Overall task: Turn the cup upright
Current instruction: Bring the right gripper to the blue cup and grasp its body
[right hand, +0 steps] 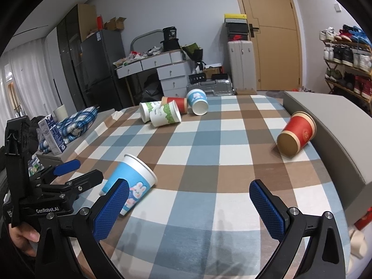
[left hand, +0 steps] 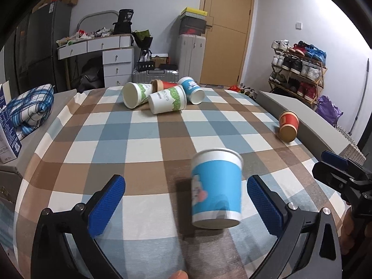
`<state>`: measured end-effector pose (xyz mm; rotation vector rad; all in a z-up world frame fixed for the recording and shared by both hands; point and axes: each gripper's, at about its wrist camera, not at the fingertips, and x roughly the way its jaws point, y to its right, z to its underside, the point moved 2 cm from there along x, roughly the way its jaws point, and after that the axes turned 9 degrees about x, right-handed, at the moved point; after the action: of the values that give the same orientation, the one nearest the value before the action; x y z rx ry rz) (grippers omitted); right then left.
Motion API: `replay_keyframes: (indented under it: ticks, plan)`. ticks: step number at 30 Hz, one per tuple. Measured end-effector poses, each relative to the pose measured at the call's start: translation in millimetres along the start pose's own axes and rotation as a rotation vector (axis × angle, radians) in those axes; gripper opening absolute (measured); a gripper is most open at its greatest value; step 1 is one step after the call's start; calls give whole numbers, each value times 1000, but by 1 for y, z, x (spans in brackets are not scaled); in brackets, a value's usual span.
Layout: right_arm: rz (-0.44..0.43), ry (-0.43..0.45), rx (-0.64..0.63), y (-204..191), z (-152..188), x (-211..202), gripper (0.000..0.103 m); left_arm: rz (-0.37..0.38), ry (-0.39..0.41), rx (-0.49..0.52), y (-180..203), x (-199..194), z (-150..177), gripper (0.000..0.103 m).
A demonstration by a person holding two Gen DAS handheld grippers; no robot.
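Blue cup [left hand: 216, 188] is lying tilted on the checked table [left hand: 144, 139], not yet upright, between the wide-open left gripper's [left hand: 186, 200] fingers, untouched. Right gripper [right hand: 189, 200] is hovering open beside it, holding nothing. A red cup [right hand: 296, 133] is lying right of it; four more cups [left hand: 162, 95] are lying piled beyond, none blocking it.

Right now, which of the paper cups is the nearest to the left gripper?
The blue cup with the rabbit picture, tilted between the fingers of the open left gripper. The other blue cup lies in the far pile, and the lone red cup lies at the right edge.
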<state>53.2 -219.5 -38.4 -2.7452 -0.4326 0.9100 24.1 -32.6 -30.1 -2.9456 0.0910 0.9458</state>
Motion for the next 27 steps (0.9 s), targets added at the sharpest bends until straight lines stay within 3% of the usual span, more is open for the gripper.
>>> replay_keyframes:
  ticks: [10,17,23,27]
  plan:
    - [0,-31,-2,-13,1,6,103,-5,-16,9,-13,-3,1,102]
    - [1,-72,34,-21,-2,5,103,5,18,-28,-30,-15,-3,102]
    - [31,-25,-35,-49,-25,-14,103,27,64,-80,-48,-38,-21,102]
    - [43,13,-72,-67,-43,-30,103,-3,88,-36,-60,-58,-40,102]
